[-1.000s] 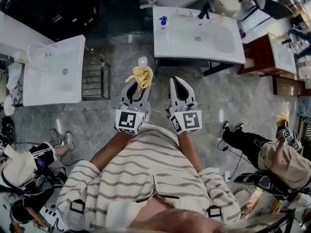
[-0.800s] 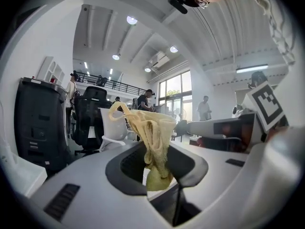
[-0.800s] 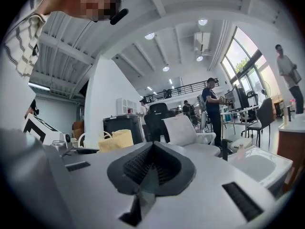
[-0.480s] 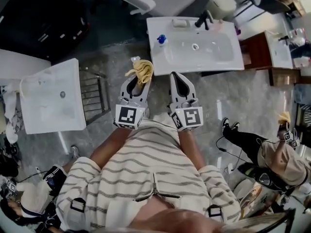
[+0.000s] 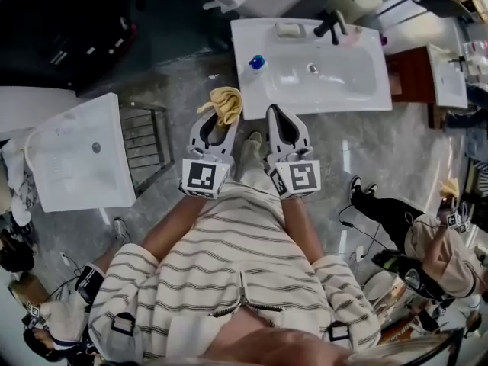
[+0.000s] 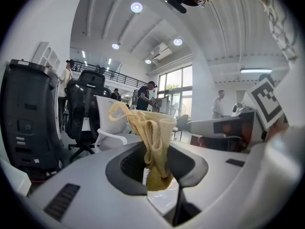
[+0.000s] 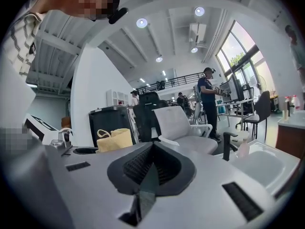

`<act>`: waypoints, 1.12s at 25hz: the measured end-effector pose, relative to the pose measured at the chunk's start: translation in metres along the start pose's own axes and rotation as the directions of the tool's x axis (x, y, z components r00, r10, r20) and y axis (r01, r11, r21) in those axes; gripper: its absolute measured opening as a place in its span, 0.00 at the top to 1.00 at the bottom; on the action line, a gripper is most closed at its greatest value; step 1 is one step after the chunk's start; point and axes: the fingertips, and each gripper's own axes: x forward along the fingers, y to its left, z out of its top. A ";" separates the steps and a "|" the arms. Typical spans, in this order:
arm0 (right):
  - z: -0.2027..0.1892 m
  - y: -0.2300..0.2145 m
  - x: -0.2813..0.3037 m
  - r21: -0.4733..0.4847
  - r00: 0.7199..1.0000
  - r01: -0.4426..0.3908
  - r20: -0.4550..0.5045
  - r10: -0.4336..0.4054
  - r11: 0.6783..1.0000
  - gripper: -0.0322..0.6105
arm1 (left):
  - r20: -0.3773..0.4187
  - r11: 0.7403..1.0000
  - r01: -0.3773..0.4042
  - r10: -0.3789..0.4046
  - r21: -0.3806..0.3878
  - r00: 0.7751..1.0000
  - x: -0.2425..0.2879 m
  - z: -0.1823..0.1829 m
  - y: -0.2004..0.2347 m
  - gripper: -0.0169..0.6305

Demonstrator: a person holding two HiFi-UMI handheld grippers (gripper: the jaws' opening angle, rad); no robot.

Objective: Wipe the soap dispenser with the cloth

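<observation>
Grey mottled floor (image 5: 366, 151), bearing white washbasin (image 5: 343, 104) ahead and second white basin (image 5: 76, 181) at left, wire rack (image 5: 145, 139) just beside it. On washbasin rim: blue-topped soap dispenser (image 5: 257, 62) at left edge, pale soap dish (image 5: 290, 30) and black tap (image 5: 329, 25) along back edge.

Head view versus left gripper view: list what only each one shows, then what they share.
Only the head view: the white sink, the blue-topped soap dispenser at its left corner, the black faucet, and the person's striped top. Only the left gripper view: ceiling lights, a black office chair, and people standing in the background. Both: the left gripper shut on the yellow cloth.
</observation>
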 end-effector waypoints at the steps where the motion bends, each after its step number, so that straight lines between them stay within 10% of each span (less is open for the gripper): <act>1: -0.003 -0.005 0.004 0.003 1.000 -0.001 -0.006 0.001 1.000 0.95 | -0.005 1.000 -0.005 0.005 0.004 1.000 0.004 -0.001 0.001 0.80; 28: -0.106 -0.075 0.099 0.016 0.982 -0.096 -0.165 0.097 0.995 0.85 | -0.080 0.991 -0.128 0.125 -0.035 0.989 0.073 -0.046 0.035 0.80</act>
